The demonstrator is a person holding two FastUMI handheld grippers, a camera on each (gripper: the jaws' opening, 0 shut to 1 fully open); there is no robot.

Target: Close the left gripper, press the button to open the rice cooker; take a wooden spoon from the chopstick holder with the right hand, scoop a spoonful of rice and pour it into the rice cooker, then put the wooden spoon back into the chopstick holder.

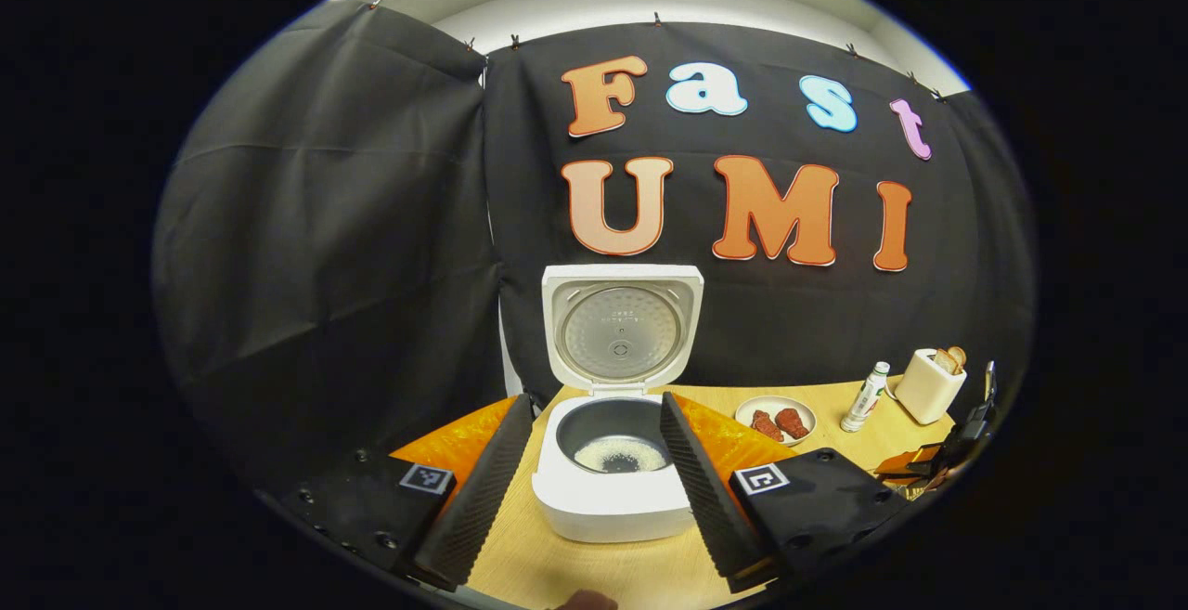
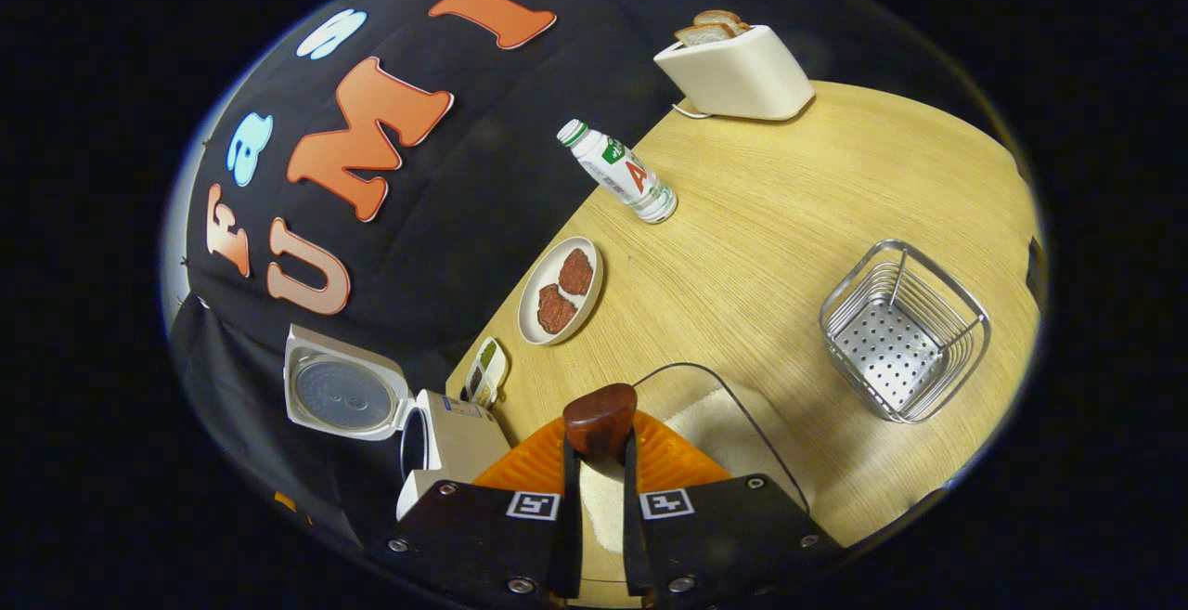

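The white rice cooker stands open with its lid upright, and a little rice lies in its dark pot. My left gripper is open, its fingers spread to either side of the cooker without touching it. My right gripper is shut on the wooden spoon, whose brown rounded end sticks out past the fingertips. It hovers over a clear container of white rice. The wire chopstick holder stands to the right with nothing in it. The cooker sits low on the left in the right gripper view.
On the wooden table stand a plate with two pieces of meat, a white bottle and a toaster with bread. A small white dish sits beside the cooker. The other gripper shows at the far right.
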